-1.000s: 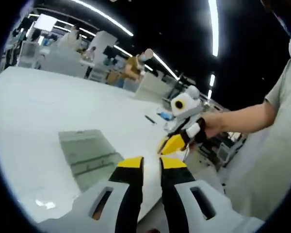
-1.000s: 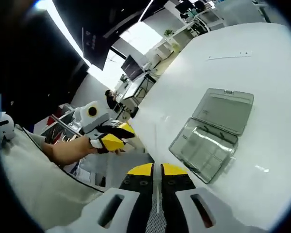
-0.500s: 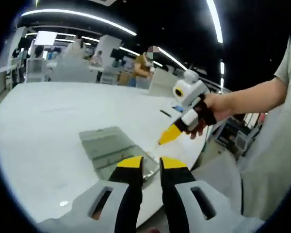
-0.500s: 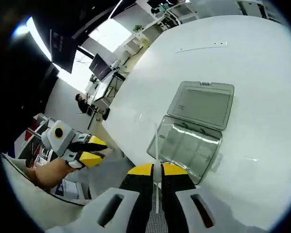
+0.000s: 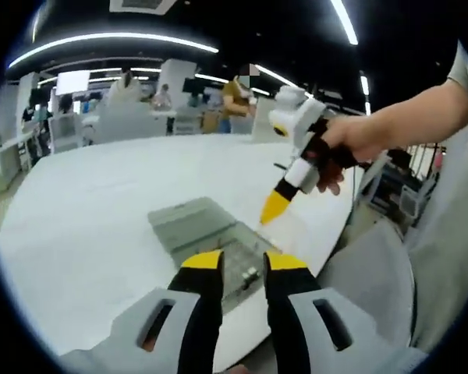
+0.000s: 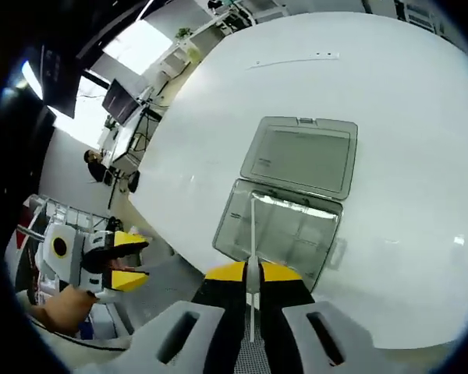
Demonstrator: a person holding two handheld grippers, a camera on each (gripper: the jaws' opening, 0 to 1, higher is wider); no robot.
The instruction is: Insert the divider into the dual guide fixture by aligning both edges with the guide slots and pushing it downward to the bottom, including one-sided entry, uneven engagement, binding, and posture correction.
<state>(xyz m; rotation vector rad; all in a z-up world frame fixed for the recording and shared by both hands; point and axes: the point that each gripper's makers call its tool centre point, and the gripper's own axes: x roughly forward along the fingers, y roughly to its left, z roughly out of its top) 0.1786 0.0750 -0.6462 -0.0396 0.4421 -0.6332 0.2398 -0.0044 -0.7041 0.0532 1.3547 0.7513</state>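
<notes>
Right gripper (image 6: 247, 274) is clamped on the divider (image 6: 252, 234), a thin clear strip that stands edge-on between the yellow tips and runs forward out of them, its far end lying over the near compartments of the fixture (image 6: 279, 228). In the right gripper view the fixture is a clear plastic box lying open on the white table (image 6: 390, 101): the tray half is nearer the gripper, the hinged lid (image 6: 300, 157) is flat on the table beyond it, and a latch tab sticks out on the tray's side. Whether the divider touches the tray or sits above it I can't tell. In the left gripper view the right gripper (image 5: 277, 209) comes in from the right, held in a person's hand (image 5: 351, 144) with the forearm reaching in from the frame edge, tilted so its yellow tip points down toward the tray's far corner; the divider is too thin to make out there. Left gripper (image 5: 242, 266) has its jaws parted by a narrow gap with nothing between them, held over the near edge of the table with the tray (image 5: 238, 253) just ahead of the tips. In the right gripper view the left gripper (image 6: 121, 261) sits off the table edge, low left, well apart from the box. Table around the box is bare white. Behind it: desks, monitors, a few people, ceiling strip lights (image 5: 109, 43).
</notes>
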